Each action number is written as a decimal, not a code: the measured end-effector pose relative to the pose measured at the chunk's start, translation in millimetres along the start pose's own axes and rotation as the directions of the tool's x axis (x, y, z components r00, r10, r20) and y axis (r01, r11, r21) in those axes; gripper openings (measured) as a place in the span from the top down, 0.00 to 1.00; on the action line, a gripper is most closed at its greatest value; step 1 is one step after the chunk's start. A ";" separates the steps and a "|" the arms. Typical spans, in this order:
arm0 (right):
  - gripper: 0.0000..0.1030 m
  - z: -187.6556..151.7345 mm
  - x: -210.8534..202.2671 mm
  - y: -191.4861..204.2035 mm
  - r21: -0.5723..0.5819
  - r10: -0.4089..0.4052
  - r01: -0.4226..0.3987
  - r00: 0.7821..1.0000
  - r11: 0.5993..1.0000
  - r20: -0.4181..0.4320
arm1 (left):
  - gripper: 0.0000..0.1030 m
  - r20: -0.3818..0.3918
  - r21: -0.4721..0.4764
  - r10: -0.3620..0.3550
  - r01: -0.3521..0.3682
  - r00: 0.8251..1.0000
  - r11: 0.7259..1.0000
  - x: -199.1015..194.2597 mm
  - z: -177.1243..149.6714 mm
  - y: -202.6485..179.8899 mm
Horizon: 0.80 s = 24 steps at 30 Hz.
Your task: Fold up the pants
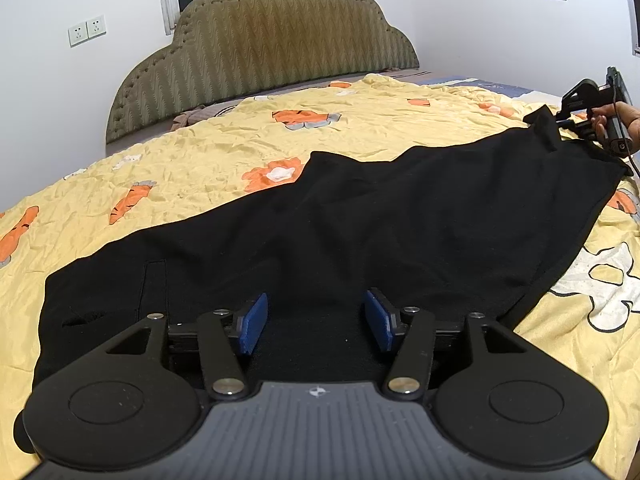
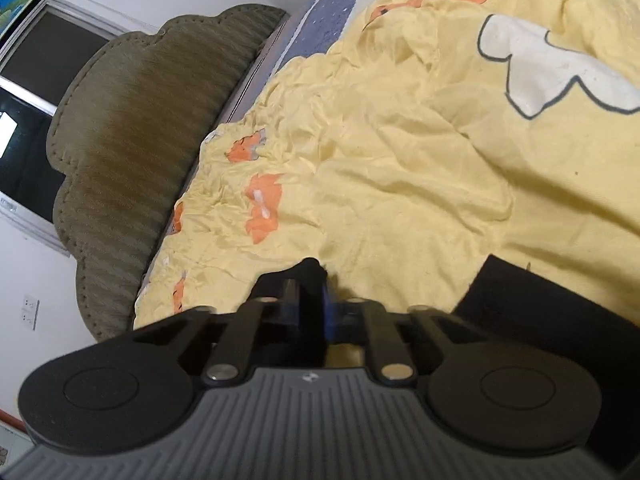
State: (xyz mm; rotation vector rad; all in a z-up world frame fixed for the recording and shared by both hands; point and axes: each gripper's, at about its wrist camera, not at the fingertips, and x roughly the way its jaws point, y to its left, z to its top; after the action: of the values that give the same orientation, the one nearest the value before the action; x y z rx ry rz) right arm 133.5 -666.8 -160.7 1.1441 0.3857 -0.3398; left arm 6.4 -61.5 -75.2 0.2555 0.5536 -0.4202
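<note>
Black pants [image 1: 360,216] lie stretched across the yellow quilt [image 1: 200,148], reaching from my left gripper to the far right. My left gripper [image 1: 316,316] is open, its blue pads [image 1: 256,320] apart above the near end of the pants. My right gripper [image 2: 310,288] is shut on a pinch of black pants fabric [image 2: 308,270], and more black cloth [image 2: 540,320] hangs to its right. In the left wrist view the right gripper [image 1: 560,122] is at the far right, holding the lifted far corner of the pants.
A padded olive headboard [image 1: 264,36] stands at the back against white walls. A brownish cloth [image 1: 192,114] lies near it. A window [image 2: 36,92] is behind the headboard. The quilt [image 2: 400,152] is crumpled, with orange and white prints.
</note>
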 end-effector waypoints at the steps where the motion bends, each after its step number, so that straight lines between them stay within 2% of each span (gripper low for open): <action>1: 0.92 -0.1 -4.0 1.1 -0.002 0.007 -0.007 1.000 1.000 0.014 | 0.48 0.000 0.000 -0.001 0.001 1.000 1.000 -0.3 -0.1 -0.8; 6: 0.92 11.1 -33.7 18.7 -0.034 0.020 -0.017 0.997 0.999 0.073 | 0.48 0.000 -0.003 -0.001 0.001 1.000 1.000 0.2 -0.2 -0.3; 9: 0.92 26.3 -59.5 43.6 -0.080 0.062 -0.054 0.992 0.995 0.110 | 0.48 0.000 -0.003 -0.001 0.001 1.000 1.000 0.1 -0.1 -0.2; 11: 0.92 33.4 -82.8 62.5 -0.131 0.108 -0.090 0.984 0.987 0.141 | 0.48 0.000 -0.004 -0.001 0.001 1.000 1.000 0.1 0.0 -0.1; 14: 0.92 32.5 -122.1 71.2 -0.217 0.127 -0.084 0.973 0.973 0.192 | 0.47 0.000 -0.006 -0.004 0.004 1.000 1.000 0.1 0.0 -0.1; 16: 0.92 27.0 -143.5 52.6 -0.207 0.084 -0.041 0.976 0.978 0.203 | 0.46 -0.001 -0.013 -0.012 0.012 1.000 1.000 0.7 -0.2 0.4; 19: 0.92 14.9 -156.8 8.2 -0.151 -0.035 0.063 0.983 0.986 0.181 | 0.44 -0.002 -0.019 -0.022 0.021 1.000 1.000 1.9 0.2 1.4; 22: 0.92 4.3 -158.9 -31.7 -0.049 -0.086 0.094 0.987 0.994 0.137 | 0.44 -0.002 -0.017 -0.021 0.021 1.000 1.000 2.4 0.0 0.3; 24: 0.92 0.7 -158.7 -39.1 -0.023 -0.090 0.094 0.987 0.995 0.130 | 0.44 -0.002 -0.018 -0.021 0.021 1.000 1.000 2.3 0.1 0.9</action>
State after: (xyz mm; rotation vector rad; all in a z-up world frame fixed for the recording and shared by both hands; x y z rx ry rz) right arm -24.4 -672.0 -118.7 1.0713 0.3292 -0.4853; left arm 8.7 -61.5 -76.3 0.2329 0.5624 -0.4348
